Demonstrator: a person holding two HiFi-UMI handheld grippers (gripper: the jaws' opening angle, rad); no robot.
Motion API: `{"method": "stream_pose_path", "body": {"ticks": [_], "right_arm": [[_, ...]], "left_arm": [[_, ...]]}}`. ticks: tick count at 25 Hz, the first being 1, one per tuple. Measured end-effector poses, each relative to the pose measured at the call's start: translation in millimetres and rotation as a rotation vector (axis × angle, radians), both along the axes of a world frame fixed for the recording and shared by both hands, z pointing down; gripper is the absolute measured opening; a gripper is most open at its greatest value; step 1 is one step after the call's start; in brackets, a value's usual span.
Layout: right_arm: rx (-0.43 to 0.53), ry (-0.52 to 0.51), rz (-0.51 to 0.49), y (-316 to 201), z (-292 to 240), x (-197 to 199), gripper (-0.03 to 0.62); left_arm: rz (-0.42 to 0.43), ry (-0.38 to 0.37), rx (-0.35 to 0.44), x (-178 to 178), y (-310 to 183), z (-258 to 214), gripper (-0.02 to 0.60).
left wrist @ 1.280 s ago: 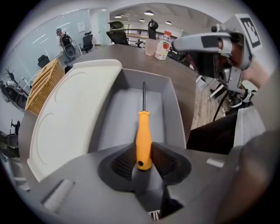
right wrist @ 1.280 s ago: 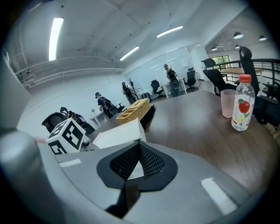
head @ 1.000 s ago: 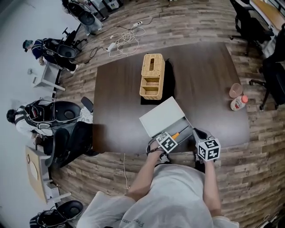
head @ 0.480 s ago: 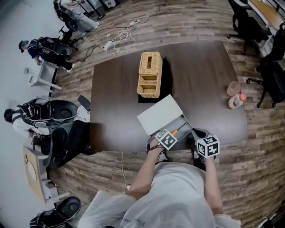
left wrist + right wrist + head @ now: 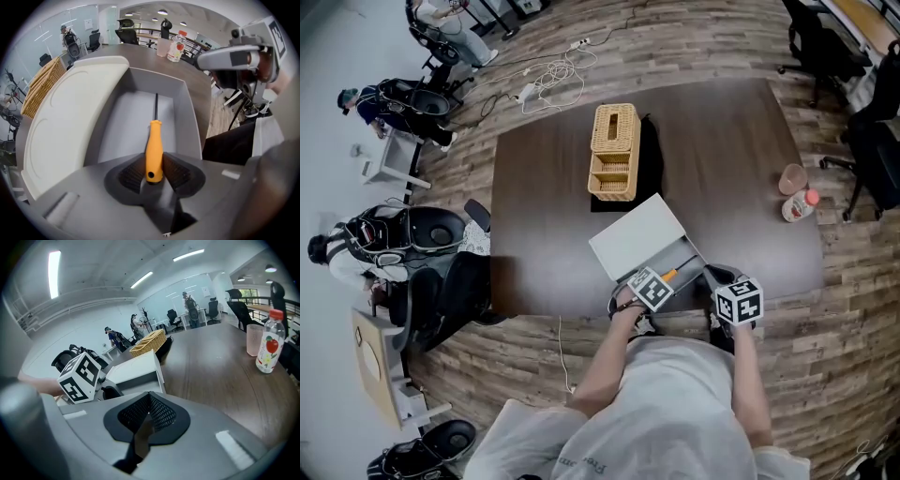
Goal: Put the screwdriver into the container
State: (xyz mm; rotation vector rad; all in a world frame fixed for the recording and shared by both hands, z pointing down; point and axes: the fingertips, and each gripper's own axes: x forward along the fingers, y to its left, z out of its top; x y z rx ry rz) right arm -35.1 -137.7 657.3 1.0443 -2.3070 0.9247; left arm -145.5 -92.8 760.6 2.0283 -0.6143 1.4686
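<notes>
A screwdriver (image 5: 153,150) with an orange handle and a thin dark shaft points down into the grey open container (image 5: 117,126). Its tip is near the container's floor. My left gripper (image 5: 153,171) has its ribbed pads against both sides of the handle, and its jaws are opening. In the head view the left gripper (image 5: 661,279) is at the container's (image 5: 680,255) near end, by the table's front edge. The white lid (image 5: 639,236) lies slid to the container's left. My right gripper (image 5: 149,401) is shut on nothing, just right of the container (image 5: 136,373).
A wicker basket (image 5: 614,153) on a black mat stands mid-table behind the container. A pink cup (image 5: 793,178) and a bottle (image 5: 797,206) stand at the table's right edge. Office chairs ring the table, and cables lie on the floor at the far side.
Both grippers stay at the container's near end with the screwdriver between the left jaws. Only the head view has shifted slightly.
</notes>
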Motion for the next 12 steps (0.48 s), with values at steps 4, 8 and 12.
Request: {"method": "stream_pose_path", "body": {"ticks": [4, 8, 12], "right_arm": [[0.000, -0.003, 0.014, 2.6, 0.7, 2.8, 0.002], [-0.001, -0.002, 0.019, 2.9, 1.5, 7.7, 0.002], [0.000, -0.002, 0.021, 2.8, 0.3, 7.8, 0.002]], "left_arm": [[0.017, -0.003, 0.011, -1.8, 3.1, -0.1, 0.172], [0.037, 0.000, 0.024, 0.8, 2.5, -0.9, 0.172], [0.037, -0.010, 0.026, 1.1, 2.3, -1.8, 0.172]]}}
